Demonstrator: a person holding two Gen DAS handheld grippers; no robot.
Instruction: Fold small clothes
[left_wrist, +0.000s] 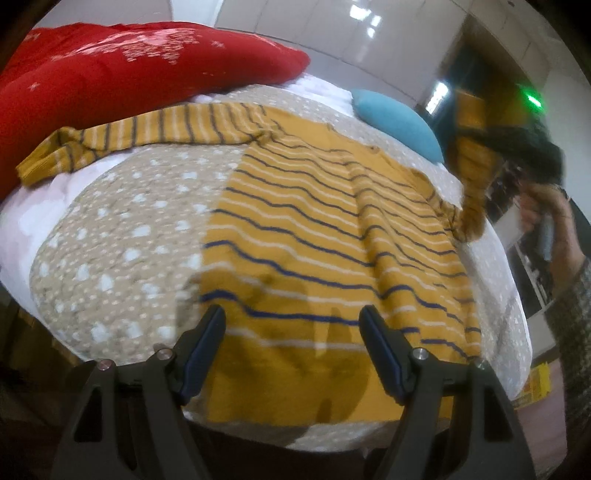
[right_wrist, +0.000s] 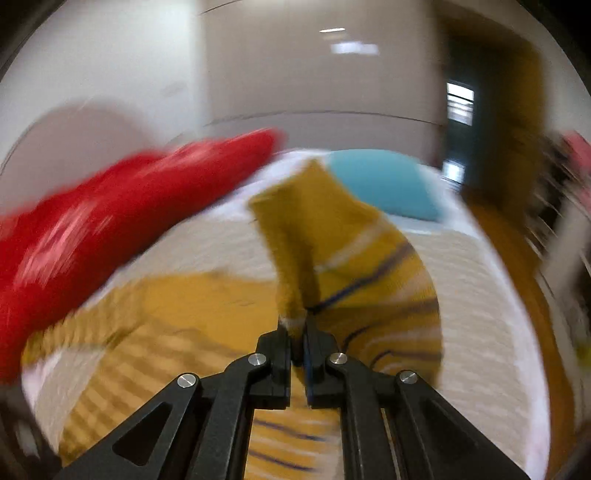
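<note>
Left wrist view: we are seeing the mustard striped sweater (left_wrist: 332, 236) lying flat on the beige dotted bedspread (left_wrist: 122, 229), one sleeve (left_wrist: 147, 129) stretching toward the red pillow (left_wrist: 129, 70), teal cushion (left_wrist: 399, 122) sitting behind. Left gripper (left_wrist: 291, 328) is hovering over the hem with its jaws spread wide, gripping nothing. At far right we are seeing the other sleeve being lifted off the bed by the right gripper (left_wrist: 532, 147), blurry here.

Right wrist view: heavily motion-blurred, but we are getting what the left misses: right gripper (right_wrist: 295, 332) is clenched on the sleeve cuff (right_wrist: 306, 236), fabric standing up between the pads. Sweater body is lying below, red pillow (right_wrist: 110, 206) left, teal cushion (right_wrist: 388, 181) behind.
</note>
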